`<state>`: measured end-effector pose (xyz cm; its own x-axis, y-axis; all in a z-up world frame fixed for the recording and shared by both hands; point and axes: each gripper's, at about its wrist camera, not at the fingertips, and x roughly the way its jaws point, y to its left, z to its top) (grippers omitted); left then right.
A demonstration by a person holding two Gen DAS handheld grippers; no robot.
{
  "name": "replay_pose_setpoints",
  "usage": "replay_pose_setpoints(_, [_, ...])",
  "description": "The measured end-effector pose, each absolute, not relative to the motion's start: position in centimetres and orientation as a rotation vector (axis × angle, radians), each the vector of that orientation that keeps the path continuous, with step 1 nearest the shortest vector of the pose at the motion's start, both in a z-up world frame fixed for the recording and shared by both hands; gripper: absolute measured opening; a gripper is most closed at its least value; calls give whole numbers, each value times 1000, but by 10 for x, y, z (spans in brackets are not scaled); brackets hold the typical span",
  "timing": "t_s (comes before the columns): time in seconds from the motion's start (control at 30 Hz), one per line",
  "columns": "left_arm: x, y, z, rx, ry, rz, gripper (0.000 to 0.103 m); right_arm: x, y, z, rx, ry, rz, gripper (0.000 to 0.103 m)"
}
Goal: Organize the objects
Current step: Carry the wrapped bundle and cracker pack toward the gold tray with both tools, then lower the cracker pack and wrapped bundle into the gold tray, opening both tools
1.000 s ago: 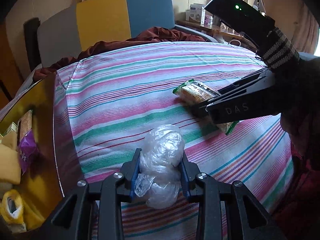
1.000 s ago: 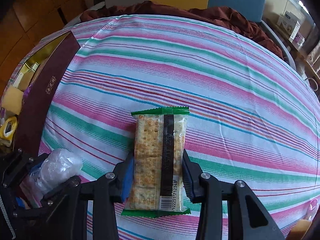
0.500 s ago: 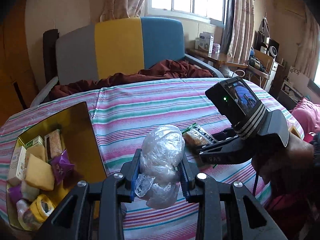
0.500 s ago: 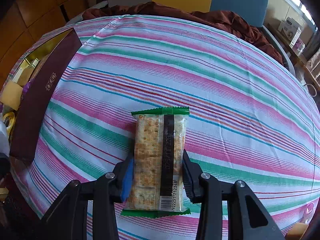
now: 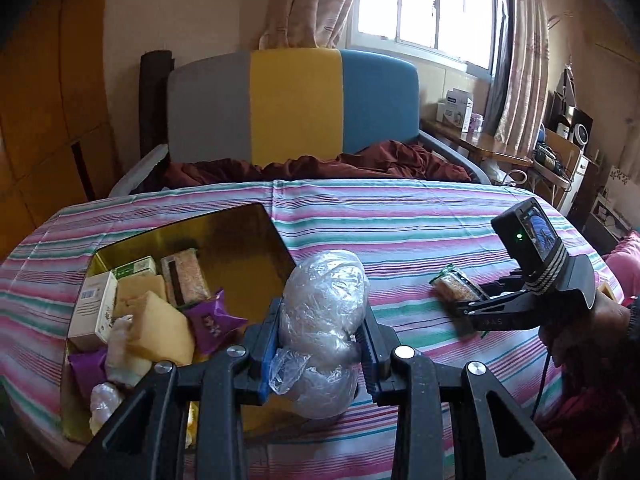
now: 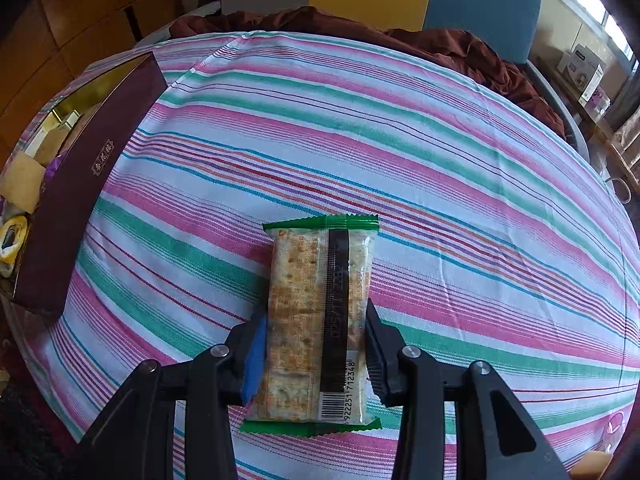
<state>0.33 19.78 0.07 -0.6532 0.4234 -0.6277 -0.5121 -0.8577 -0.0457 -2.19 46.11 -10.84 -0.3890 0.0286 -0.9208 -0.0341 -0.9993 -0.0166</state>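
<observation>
Left gripper (image 5: 320, 344) clamped on plastic bundle (image 5: 322, 320), airborne beside box (image 5: 276, 236); next, drop in. Right gripper (image 6: 314, 344) clamped on cracker packet (image 6: 320, 312).

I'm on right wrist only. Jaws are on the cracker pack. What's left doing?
Observer: The left gripper is shut on a clear plastic bundle, held off the striped cloth.
Operator: I only see the box's maroon side. How full is it?
Observer: The box is crowded at its near end: a white carton, yellow blocks, purple wrappers. The far end shows bare gold floor.
Operator: Any cracker pack in there already?
Observer: Yes, one cracker pack in the box, standing beside the carton. Yours, the cracker pack on the cloth, has the right gripper shut on it.
</observation>
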Motion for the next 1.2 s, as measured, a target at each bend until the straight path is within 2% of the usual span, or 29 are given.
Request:
replay_pose_setpoints(0.17, [-11,157,-4,-947,103,2480,35,-22,459,-108,-1712,-9,2581,42])
replay_pose_setpoints(0.43, [-52,50,-25,-1222,-394,2439,35,-23,455,-108,-1713,-30,2558,42])
replay_pose_setpoints(0.63, [-41,78,-31,-1176,-201,2405,36,-33,444,-97,-1739,-15,2450,41])
replay_pose_setpoints(0.8, [-42,111,-51,-1190,-48,2374,38,-44,396,-55,-1666,51,2636,41])
replay_pose_setpoints(0.93, [-48,110,-66,-1244,-38,2380,40,-59,341,-24,-1637,18,2808,41])
replay_pose_setpoints(1.0, [-49,107,-67,-1243,-33,2396,47,-69,315,-17,-1650,-7,2869,41])
replay_pose_setpoints(1.2, [-39,88,-57,-1179,-43,2451,58,-95,256,-35,-1765,-98,2905,41])
